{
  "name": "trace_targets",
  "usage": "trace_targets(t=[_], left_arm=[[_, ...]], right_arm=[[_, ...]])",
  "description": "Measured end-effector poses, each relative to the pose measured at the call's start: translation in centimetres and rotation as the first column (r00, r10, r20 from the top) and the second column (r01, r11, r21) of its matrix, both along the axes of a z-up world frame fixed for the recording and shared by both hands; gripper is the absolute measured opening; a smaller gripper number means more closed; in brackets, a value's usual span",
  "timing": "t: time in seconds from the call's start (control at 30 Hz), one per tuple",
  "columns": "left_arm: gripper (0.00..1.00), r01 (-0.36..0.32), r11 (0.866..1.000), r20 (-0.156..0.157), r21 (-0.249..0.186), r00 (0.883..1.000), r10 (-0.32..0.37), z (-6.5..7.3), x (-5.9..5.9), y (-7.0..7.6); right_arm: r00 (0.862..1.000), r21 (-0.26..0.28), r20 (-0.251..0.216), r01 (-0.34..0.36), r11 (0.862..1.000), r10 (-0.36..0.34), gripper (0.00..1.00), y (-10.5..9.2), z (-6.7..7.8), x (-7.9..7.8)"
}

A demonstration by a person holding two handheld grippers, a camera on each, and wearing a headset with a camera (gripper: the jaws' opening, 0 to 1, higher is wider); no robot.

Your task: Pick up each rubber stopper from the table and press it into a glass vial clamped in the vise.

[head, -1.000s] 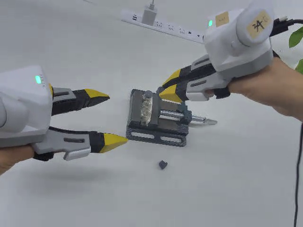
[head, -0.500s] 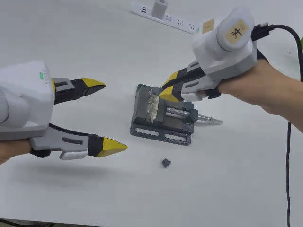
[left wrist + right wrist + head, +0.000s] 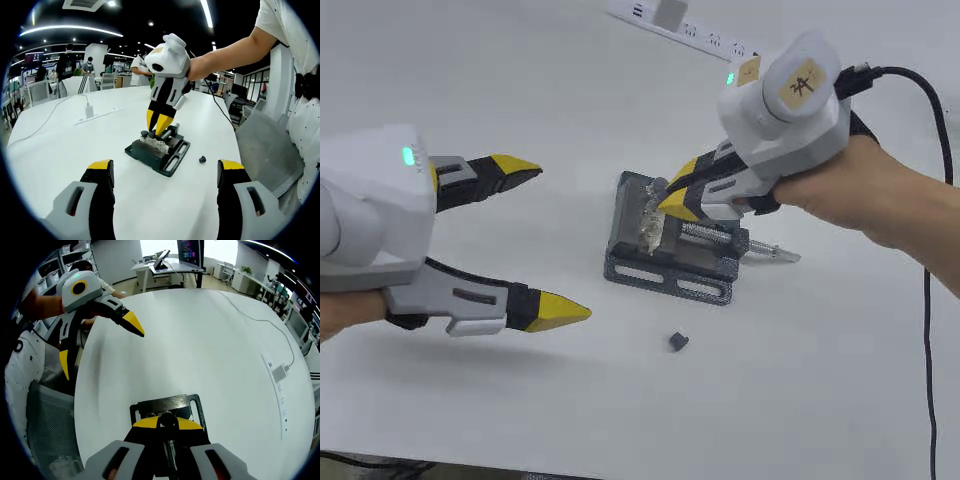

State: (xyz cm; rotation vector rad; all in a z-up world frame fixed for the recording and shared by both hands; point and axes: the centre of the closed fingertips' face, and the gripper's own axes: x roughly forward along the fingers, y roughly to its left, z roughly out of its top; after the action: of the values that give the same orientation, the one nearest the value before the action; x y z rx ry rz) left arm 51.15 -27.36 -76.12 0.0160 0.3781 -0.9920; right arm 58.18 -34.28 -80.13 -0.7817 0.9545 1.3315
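Observation:
A dark metal vise (image 3: 665, 268) stands mid-table and clamps a row of clear glass vials (image 3: 649, 226). My right gripper (image 3: 667, 196) hovers just over the vials, shut on a small dark rubber stopper (image 3: 167, 419) held between its yellow tips. The left gripper view shows the same vise (image 3: 170, 159) with the right gripper (image 3: 157, 125) tip-down over it. My left gripper (image 3: 560, 242) is open, holds nothing, and stays left of the vise. One loose stopper (image 3: 678, 342) lies on the table in front of the vise, also seen as a stopper (image 3: 202, 159) to its right.
A white power strip (image 3: 692, 27) lies at the table's far edge. The vise's screw handle (image 3: 775, 253) sticks out to the right. A black cable (image 3: 926, 300) trails from the right gripper. Bare white table (image 3: 520, 400) surrounds the vise.
The head camera has shifted. My right gripper, still shut on the stopper, has dropped slightly closer to the vials. The left gripper stays open in about the same place.

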Motion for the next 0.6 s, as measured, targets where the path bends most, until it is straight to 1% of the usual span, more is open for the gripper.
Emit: trace_targets(t=[0.1,0.3,0.6], left_arm=[[0.85,-0.001,1.0,0.0,-0.005,1.0,0.001,0.0,0.03,0.08],[0.86,0.0,1.0,-0.007,-0.008,1.0,0.0,-0.16,0.0,0.13],[0.86,0.002,1.0,-0.008,-0.01,1.0,-0.002,-0.18,-0.07,0.12]], right_arm=[[1.0,-0.004,-0.004,-0.004,1.0,0.004,0.06,0.06,0.04,-0.18],[1.0,-0.012,-0.008,-0.012,1.0,0.012,0.06,0.08,-0.11,0.01],[1.0,-0.023,-0.003,-0.024,0.999,0.024,0.06,-0.01,-0.21,0.13]])
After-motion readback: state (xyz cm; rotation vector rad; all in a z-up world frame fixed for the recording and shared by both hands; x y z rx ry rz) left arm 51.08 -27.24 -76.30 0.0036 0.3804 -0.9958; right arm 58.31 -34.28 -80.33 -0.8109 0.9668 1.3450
